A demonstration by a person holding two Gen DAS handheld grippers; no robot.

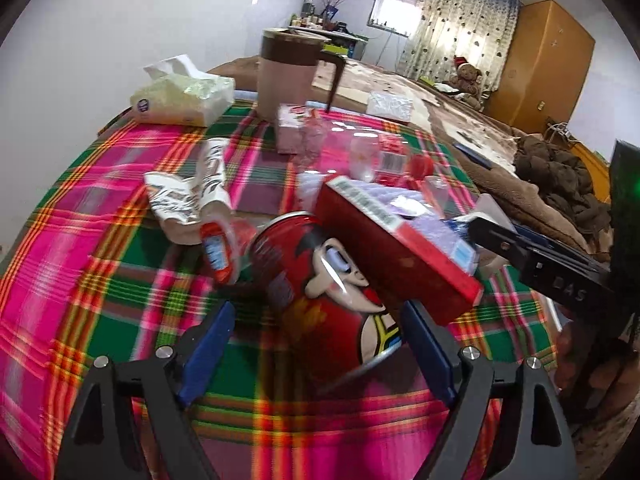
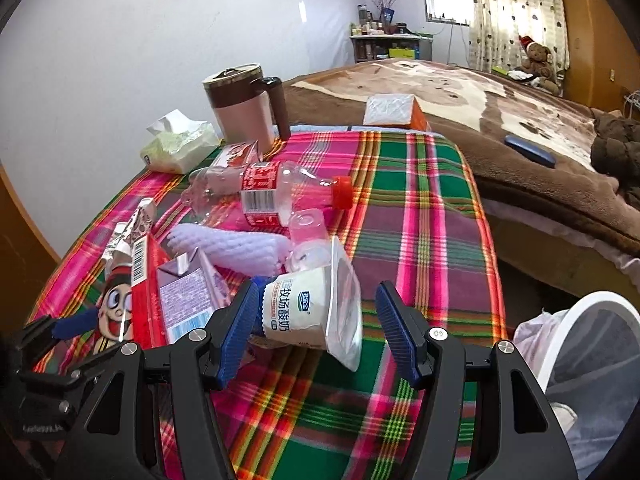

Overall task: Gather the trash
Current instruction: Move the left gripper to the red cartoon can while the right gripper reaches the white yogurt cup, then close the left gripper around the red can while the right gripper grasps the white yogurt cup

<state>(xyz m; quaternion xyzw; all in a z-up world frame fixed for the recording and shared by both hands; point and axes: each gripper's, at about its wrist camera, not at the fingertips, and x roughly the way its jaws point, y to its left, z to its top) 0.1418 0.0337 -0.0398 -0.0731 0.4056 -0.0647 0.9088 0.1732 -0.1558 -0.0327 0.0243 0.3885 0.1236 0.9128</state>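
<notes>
Trash litters the plaid cloth (image 2: 420,208): left gripper (image 1: 316,344) spread around a red can (image 1: 320,280), right gripper (image 2: 314,322) spread around a yogurt cup (image 2: 304,308).

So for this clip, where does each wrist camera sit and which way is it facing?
Left wrist: rides the left gripper, low over the plaid tablecloth, facing the red cartoon can between its open blue fingers; the right gripper's black body shows at right.
Right wrist: rides the right gripper, open around a tipped yogurt cup, facing the bed; white bin at right.
Shared: can, red box, clear bottle, brown mug, tissue pack.
</notes>
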